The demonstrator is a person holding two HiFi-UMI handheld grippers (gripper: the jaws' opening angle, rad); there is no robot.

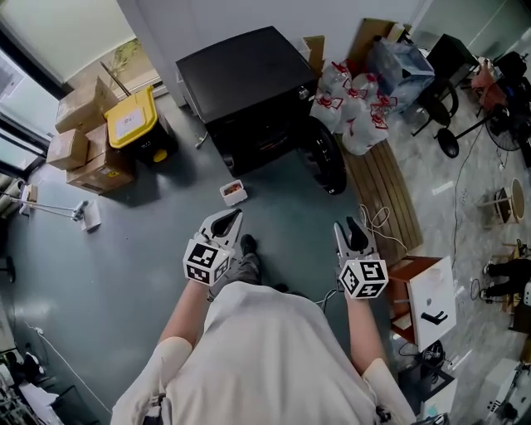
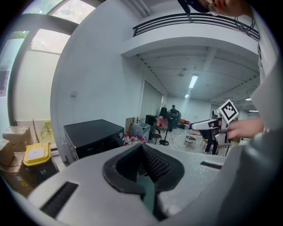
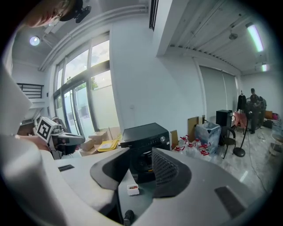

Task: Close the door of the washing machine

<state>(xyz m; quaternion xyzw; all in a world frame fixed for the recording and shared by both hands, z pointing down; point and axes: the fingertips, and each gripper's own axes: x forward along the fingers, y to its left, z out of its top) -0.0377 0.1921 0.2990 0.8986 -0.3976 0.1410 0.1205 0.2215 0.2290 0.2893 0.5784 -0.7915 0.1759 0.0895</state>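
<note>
Grey-blue floor (image 1: 124,249) runs up to a white wall (image 1: 207,17), and against that wall stands the black washing machine (image 1: 249,83). It is ahead of both grippers and well apart from them. Its round door (image 1: 326,159) hangs swung open on the side towards the right hand-held gripper (image 1: 355,226), so the front opening is uncovered and neither gripper touches the door.

In the right gripper view the machine's front shows straight through the gap between the jaws. Those jaws stand well apart and nothing lies between the pads. The left hand-held gripper (image 1: 232,217) is level with the right one, off to its side. In its own view the jaws are drawn together at the tips and hold nothing. The machine lies ahead of it and a little off to one side.

A small white tub (image 1: 233,192) with something red in it sits on the floor just ahead of the left hand-held gripper, between it and the machine. Farther out on that gripper's outer side are a yellow-lidded bin (image 1: 133,116) and stacked cardboard boxes (image 1: 83,108). Ahead of the right hand-held gripper, beyond the open door, are white bags (image 1: 357,108) with red marks and a wooden slatted board (image 1: 383,195) lying flat.
</note>
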